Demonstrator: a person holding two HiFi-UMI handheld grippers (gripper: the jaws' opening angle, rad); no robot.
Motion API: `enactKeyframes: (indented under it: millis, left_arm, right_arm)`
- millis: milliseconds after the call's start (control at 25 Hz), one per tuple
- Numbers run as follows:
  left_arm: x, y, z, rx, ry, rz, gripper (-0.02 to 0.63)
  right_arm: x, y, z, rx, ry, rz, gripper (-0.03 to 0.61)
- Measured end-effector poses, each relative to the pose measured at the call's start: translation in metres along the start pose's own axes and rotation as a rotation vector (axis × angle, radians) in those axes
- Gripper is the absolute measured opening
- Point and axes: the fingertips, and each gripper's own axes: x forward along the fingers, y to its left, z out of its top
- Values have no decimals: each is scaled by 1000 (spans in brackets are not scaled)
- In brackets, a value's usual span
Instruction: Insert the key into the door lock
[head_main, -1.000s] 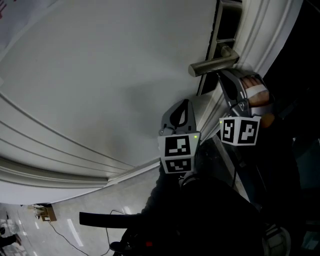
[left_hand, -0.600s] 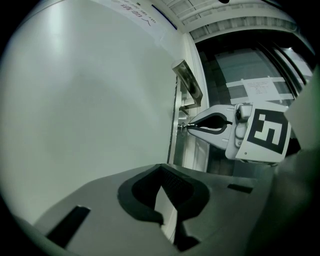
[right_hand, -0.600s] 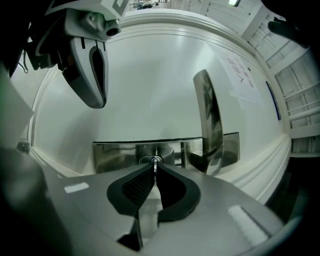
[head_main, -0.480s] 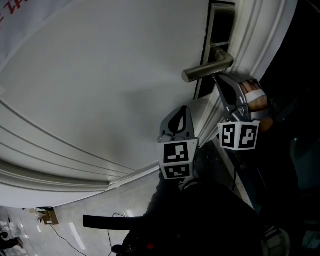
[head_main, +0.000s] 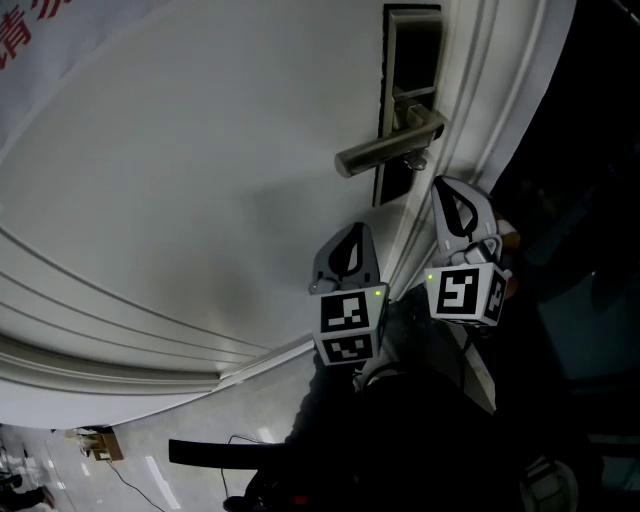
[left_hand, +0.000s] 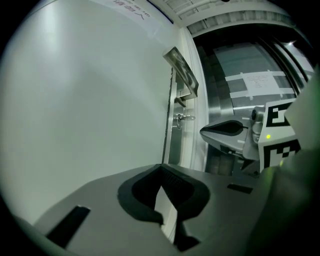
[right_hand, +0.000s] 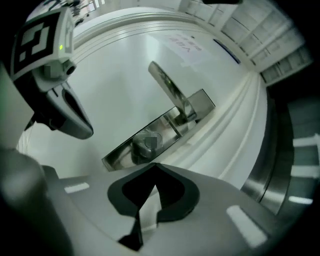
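A steel lock plate (head_main: 408, 60) with a lever handle (head_main: 385, 152) sits on the white door (head_main: 200, 170). A small key (head_main: 416, 160) sticks out of the plate just under the handle, and the left gripper view shows this key (left_hand: 184, 118) in profile. My right gripper (head_main: 446, 186) hangs below the key, apart from it, jaws shut and empty. In its own view, my right gripper (right_hand: 156, 165) points at the lock cylinder (right_hand: 149, 143). My left gripper (head_main: 352, 230) rests lower left against the door, also shut on nothing. It appears in the left gripper view (left_hand: 161, 166).
The moulded door frame (head_main: 500, 90) runs along the right of the lock, with a dark opening beyond it. Raised door mouldings (head_main: 110, 320) cross the lower left. A cable lies on the floor (head_main: 130, 470) below.
My right gripper has drawn back down from under the handle, leaving the key in the lock. The left gripper has barely moved. The head view has shifted, so the handle sits further left.
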Motion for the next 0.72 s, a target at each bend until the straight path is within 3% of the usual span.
enactKeyframes:
  millis: [200,320,440,720]
  left_arm:
    - [1,0,-2,-2,3,18,2]
    - [1,1,-3,1,3,29,1]
    - [0,1,-1,7,1,37,2]
    - [3,2,0,11,-4,41,1]
  right_arm:
    - [-7,8,2,406,-51,37,2]
    - [-12,8,3,569,-88,54,0]
    - [-16,7,6,645,-130,59,0]
    - [-15,10,7,647,-141,77,0]
